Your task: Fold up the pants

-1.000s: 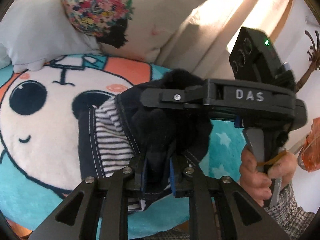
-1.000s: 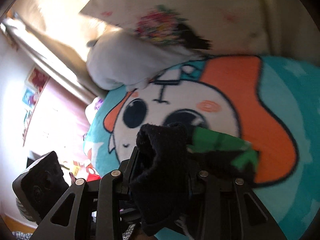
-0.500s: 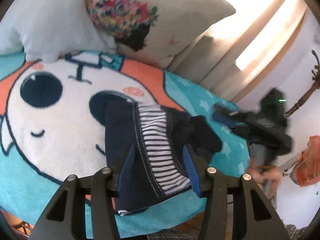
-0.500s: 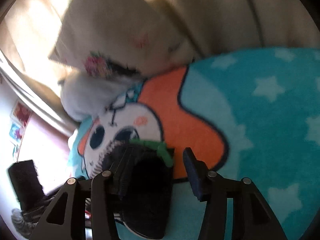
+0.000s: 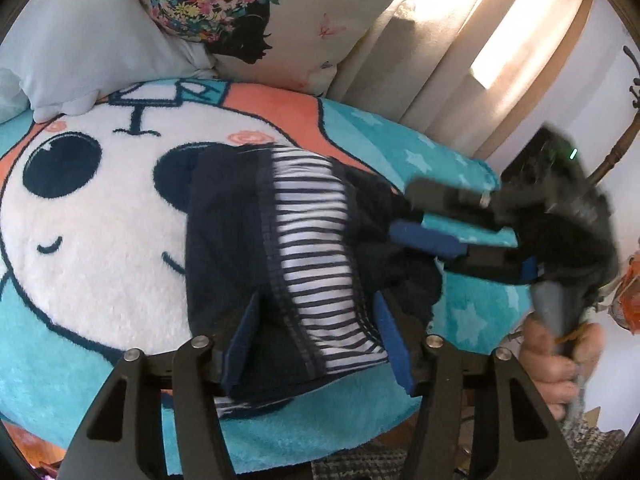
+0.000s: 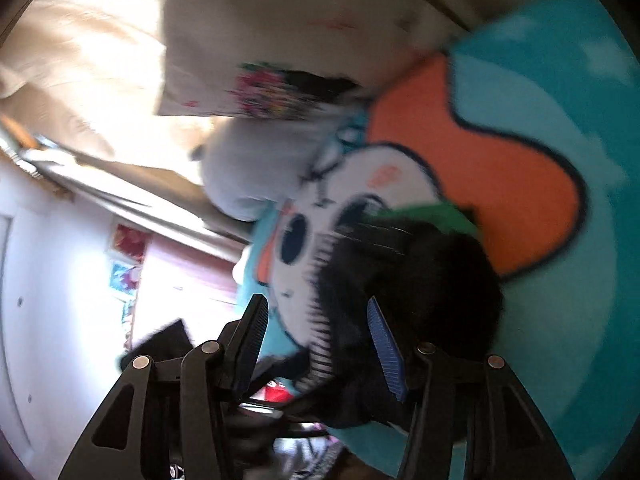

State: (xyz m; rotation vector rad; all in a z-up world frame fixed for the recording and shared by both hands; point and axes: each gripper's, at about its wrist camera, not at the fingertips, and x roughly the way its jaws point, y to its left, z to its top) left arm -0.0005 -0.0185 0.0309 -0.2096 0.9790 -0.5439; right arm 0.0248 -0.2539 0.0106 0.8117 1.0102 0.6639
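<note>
The dark navy pants (image 5: 228, 248), with a striped lining (image 5: 312, 240) showing, lie folded on the panda blanket (image 5: 100, 240). My left gripper (image 5: 320, 340) straddles their near edge. Its jaws are opening and the blue pads stand clear of the cloth on both sides. My right gripper (image 5: 412, 218) is blurred at the pants' right end, open, with teal blanket showing between its fingers. A hand (image 5: 560, 352) holds its handle. In the blurred right wrist view the pants (image 6: 432, 280) lie beyond and between the parted fingers of my right gripper (image 6: 316, 332), a green tag (image 6: 432, 212) at their far edge.
A white pillow (image 5: 80, 40) and a floral cushion (image 5: 248, 8) lean at the back of the bed, with a beige curtain (image 5: 460, 60) behind. The blanket's front edge (image 5: 320, 440) drops off just under my left gripper. A wall with posters (image 6: 124, 256) is to the left in the right wrist view.
Both grippers opened and let go of the pants, which now rest flat on the blanket. The right gripper swung away to the pants' right end and rolled.
</note>
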